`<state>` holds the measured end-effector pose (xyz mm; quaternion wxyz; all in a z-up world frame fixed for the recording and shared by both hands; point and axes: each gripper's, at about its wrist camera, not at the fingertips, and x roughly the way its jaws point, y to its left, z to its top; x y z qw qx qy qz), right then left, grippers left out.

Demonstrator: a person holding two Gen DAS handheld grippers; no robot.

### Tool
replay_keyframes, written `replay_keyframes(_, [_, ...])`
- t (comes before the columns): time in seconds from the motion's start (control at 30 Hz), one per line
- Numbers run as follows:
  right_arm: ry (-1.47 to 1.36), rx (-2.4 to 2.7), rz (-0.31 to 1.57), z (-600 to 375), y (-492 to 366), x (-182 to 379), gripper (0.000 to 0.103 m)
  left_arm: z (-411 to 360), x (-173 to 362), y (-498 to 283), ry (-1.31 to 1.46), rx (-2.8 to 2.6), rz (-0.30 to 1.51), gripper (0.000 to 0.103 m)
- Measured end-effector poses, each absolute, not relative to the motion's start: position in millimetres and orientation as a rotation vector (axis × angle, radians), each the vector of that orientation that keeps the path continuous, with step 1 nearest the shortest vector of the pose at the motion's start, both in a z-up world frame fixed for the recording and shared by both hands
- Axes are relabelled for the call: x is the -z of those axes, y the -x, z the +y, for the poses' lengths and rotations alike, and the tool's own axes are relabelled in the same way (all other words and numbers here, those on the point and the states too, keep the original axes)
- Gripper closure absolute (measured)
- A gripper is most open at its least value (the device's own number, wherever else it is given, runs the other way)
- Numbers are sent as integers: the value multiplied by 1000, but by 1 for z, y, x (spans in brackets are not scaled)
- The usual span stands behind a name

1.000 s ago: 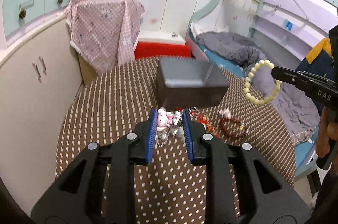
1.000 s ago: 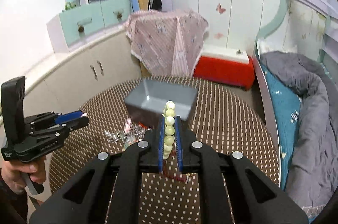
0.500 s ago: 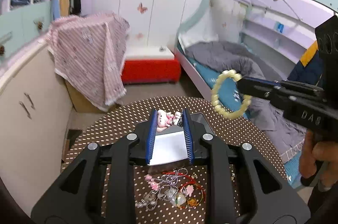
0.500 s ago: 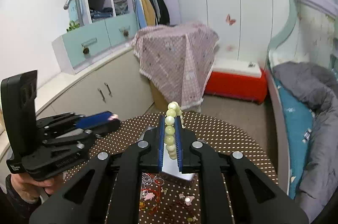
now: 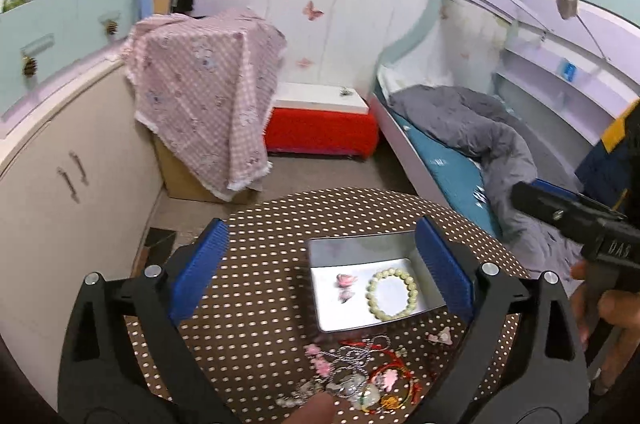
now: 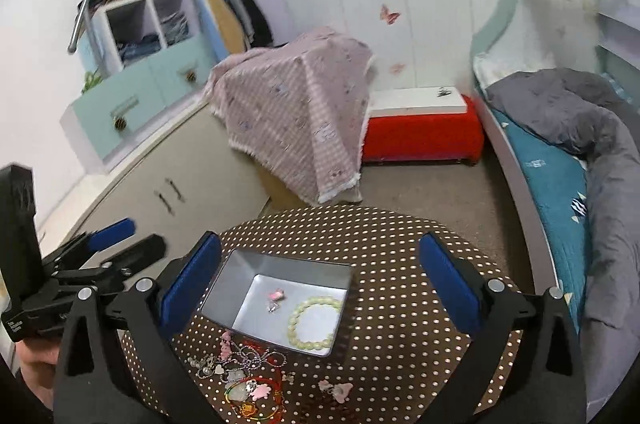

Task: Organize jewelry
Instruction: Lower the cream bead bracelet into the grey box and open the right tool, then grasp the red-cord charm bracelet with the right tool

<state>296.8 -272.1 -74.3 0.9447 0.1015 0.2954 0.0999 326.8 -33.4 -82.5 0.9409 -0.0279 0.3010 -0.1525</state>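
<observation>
left gripper [image 5: 320, 264] just opened; charm [image 5: 345, 282] now in tin [image 5: 360, 244]; bracelet [image 5: 392, 294] too

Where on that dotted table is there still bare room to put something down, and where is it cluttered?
The far half of the dotted table, beyond the grey tin, is bare, and so is the strip to the tin's right. Inside the tin, only the pale bead bracelet and a small pink charm lie. The near edge is crowded with a tangle of jewelry.

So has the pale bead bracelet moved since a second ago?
Yes. The bead bracelet has dropped from the right gripper, whose jaws just opened, and now lies inside the grey tin beside a pink charm.
</observation>
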Motion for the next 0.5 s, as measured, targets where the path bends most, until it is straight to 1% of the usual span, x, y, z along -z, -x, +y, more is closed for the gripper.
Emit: replay_keyframes(0.5, [-195,-191,549,-269,-253,68,8,6,87,-269,37,206,560,10])
